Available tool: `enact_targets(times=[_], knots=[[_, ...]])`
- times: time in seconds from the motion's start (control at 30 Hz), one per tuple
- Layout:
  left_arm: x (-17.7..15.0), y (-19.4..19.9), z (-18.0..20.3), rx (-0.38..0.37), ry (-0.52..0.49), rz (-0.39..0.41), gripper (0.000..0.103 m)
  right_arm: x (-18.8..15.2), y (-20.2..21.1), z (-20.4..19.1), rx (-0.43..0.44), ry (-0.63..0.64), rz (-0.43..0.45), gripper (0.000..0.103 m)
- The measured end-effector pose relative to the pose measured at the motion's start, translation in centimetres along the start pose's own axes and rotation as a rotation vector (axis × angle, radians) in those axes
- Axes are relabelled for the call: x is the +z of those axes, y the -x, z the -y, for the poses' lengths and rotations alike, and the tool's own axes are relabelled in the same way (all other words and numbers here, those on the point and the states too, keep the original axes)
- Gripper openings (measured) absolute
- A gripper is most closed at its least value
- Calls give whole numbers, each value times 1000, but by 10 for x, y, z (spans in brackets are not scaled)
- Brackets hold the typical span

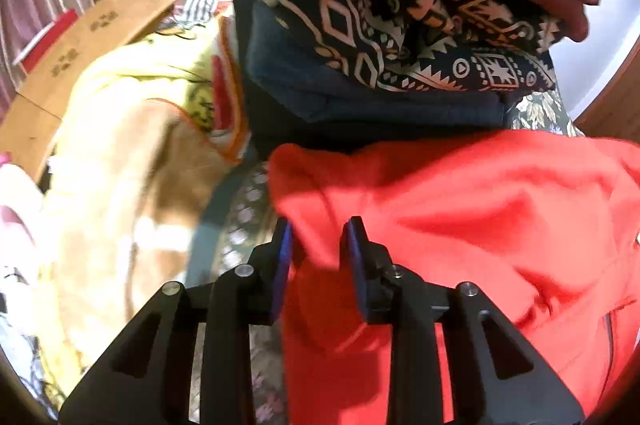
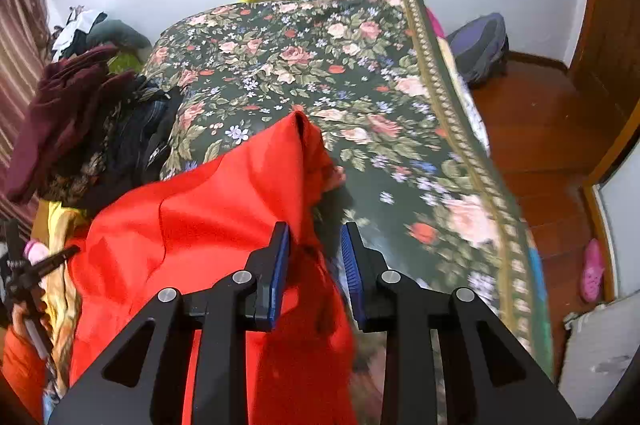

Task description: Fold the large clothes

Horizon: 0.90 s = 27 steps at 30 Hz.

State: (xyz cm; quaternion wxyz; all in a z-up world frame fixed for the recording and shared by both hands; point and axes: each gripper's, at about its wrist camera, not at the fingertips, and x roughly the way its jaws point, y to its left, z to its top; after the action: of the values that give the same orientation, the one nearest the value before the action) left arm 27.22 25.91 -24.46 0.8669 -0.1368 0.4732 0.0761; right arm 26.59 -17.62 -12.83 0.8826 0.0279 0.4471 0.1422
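Now looking down at a big, soft, bright red piece of clothing (image 1: 460,217). Lies rumpled on a dark green bed cover with pink roses (image 2: 280,65), with one red edge poking up like a little tent.

Seen over it from the left black claw with blue pads (image 1: 318,249): let go, pads apart, red cloth showing in the gap but not squeezed. Same for the right black claw with blue pads (image 2: 316,249): let go, with a loose red edge just beside one pad.

Piled just past the red cloth: a black cloth with tan zigzag shapes (image 1: 400,37) and a dark maroon cloth (image 2: 60,113) on top. Beside that, a pale yellow blanket (image 1: 132,97) and a brown cardboard box (image 1: 80,49). Farther off, a shiny brown wooden floor (image 2: 540,129) with a pink shoe (image 2: 592,269).
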Motion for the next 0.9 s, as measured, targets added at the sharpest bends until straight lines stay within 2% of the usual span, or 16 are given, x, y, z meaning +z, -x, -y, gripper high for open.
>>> enact_targets(times=[0.1,0.23,0.33,0.43,0.53,0.73,0.83,0.9], knots=[[-11,26,-2,32,-42,0,29,-10,27,-2,-6,55,7,28],[-30,57,1,88,-115,1,44,-30,64,-5,-26,115,40,46],[-50,75,-2,83,-125,4,53,-44,83,-4,-18,112,54,54],[-72,86,-10,44,-97,-31,55,-60,91,-3,11,98,45,55],[-99,86,-19,-8,-51,-103,55,-79,91,-1,29,78,25,55],[-149,75,-27,-68,31,-227,55,-121,75,6,35,19,-69,55],[-170,68,-29,-137,76,-292,55,-139,66,13,35,-22,-120,55],[-181,67,-26,-186,95,-308,56,-150,64,18,38,-40,-146,55]])
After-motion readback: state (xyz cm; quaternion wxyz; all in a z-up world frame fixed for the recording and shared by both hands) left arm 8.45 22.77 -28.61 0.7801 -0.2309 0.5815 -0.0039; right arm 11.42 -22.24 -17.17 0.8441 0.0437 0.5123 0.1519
